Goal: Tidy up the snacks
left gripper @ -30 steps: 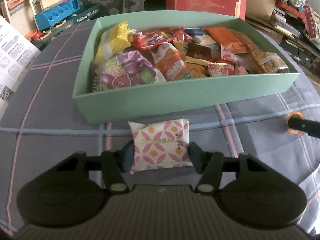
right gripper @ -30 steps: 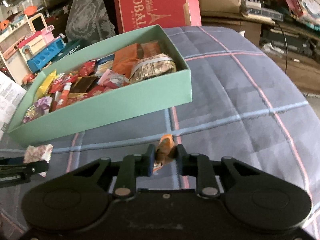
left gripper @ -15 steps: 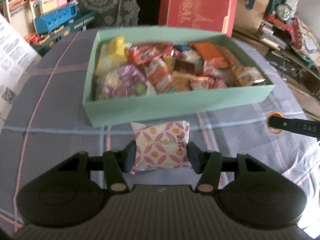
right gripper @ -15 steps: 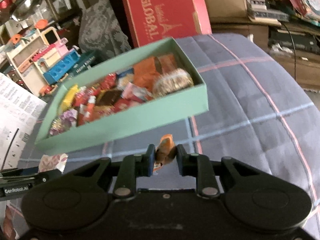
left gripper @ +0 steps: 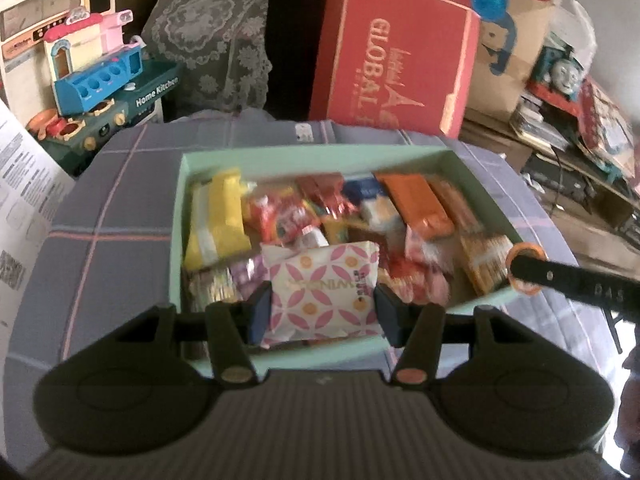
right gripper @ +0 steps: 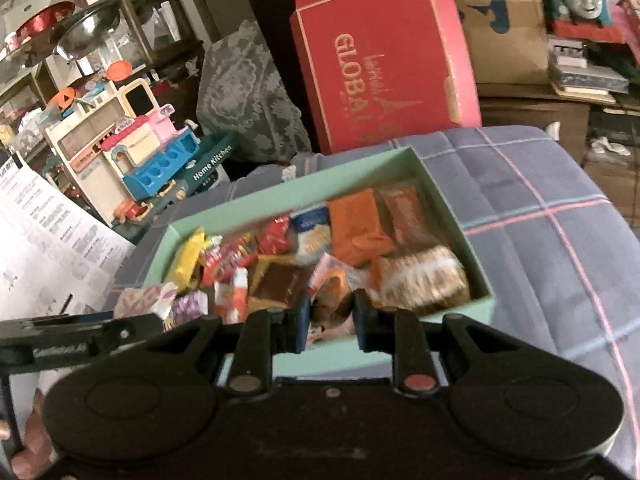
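both grippers carrying snacks over the green box, drop step coming up.

my left gripper (left gripper: 323, 309) has its jaws clamped on the pink-patterned packet (left gripper: 320, 296), held above the near-left part of the green box (left gripper: 178, 216), over the purple and yellow wrappers. my right gripper (right gripper: 330, 322) has its jaws closed on a small orange snack (right gripper: 330, 304), hanging just inside the near wall of the box toward the right; in the left view the snack shows as an orange ring at the tip of that gripper. box is already packed with wrappers and sits on the plaid tabletop (right gripper: 560, 248). i judge this as the placing step for both items. next i'd lower a bit, open each pair of jaws so the pieces land inside and not on the rim, then pull back clear. frames are blurry, so the exact height above the pile is unclear.
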{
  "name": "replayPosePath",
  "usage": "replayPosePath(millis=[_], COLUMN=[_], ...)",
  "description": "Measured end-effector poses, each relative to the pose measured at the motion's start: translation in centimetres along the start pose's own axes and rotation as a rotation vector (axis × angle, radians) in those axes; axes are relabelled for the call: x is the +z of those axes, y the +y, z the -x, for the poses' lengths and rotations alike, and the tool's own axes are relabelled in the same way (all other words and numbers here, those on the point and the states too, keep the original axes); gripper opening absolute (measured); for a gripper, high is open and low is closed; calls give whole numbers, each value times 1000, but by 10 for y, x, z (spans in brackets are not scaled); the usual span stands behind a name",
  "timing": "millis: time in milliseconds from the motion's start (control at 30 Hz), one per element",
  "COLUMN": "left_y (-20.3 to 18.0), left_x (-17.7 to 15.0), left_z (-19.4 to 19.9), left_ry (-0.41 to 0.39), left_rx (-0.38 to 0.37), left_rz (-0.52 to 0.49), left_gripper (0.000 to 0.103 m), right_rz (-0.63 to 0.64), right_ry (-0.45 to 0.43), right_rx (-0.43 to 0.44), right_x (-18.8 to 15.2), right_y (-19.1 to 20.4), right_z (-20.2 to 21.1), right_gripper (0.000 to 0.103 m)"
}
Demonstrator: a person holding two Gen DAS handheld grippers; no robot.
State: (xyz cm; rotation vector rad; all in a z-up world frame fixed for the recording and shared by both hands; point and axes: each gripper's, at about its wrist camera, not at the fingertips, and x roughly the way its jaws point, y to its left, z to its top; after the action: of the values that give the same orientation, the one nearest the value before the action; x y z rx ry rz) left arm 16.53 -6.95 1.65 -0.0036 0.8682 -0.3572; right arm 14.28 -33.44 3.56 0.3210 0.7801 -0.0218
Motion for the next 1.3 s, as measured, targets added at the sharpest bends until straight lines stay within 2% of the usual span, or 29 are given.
replayPosePath(millis=[333, 533, 567, 600, 633, 667, 700, 733, 800, 933, 1300], left_y=[7, 13, 13, 13, 13, 13, 13, 13, 13, 11, 1], left_x=[60, 77, 77, 77, 76, 75, 73, 71, 66, 56, 30], left_z=[-60, -89, -92, -95, -96, -99, -100, -101, -101, -99, -58], left_ry=[13, 28, 30, 31, 30, 34, 38, 36, 39, 66, 66], left_rx=[46, 69, 72, 78, 99, 115, 125, 138, 153, 151, 143], left_rz=[-12, -7, -6, -5, -3, -4, -2, 1, 1, 7, 3], left_gripper=[54, 54, 57, 62, 66, 82, 95, 98, 103, 103, 103], right_rz=[-17, -29, -28, -27, -27, -29, -34, -39, -29, -19, -16], right_ry=[61, 91, 95, 93, 90, 87, 76, 61, 37, 39, 47], right_rx=[36, 62, 69, 68, 68, 67, 62, 51, 33, 25, 4], right_x=[39, 50, 51, 52, 53, 53, 53, 52, 50, 45, 33], right_y=[15, 18, 19, 21, 22, 22, 22, 21, 21, 21, 20], right_z=[-65, -93, -95, -98, -99, -100, -100, -98, -94, -89, -52], right_gripper=[22, 23, 25, 28, 41, 52, 78, 96, 97, 103, 103])
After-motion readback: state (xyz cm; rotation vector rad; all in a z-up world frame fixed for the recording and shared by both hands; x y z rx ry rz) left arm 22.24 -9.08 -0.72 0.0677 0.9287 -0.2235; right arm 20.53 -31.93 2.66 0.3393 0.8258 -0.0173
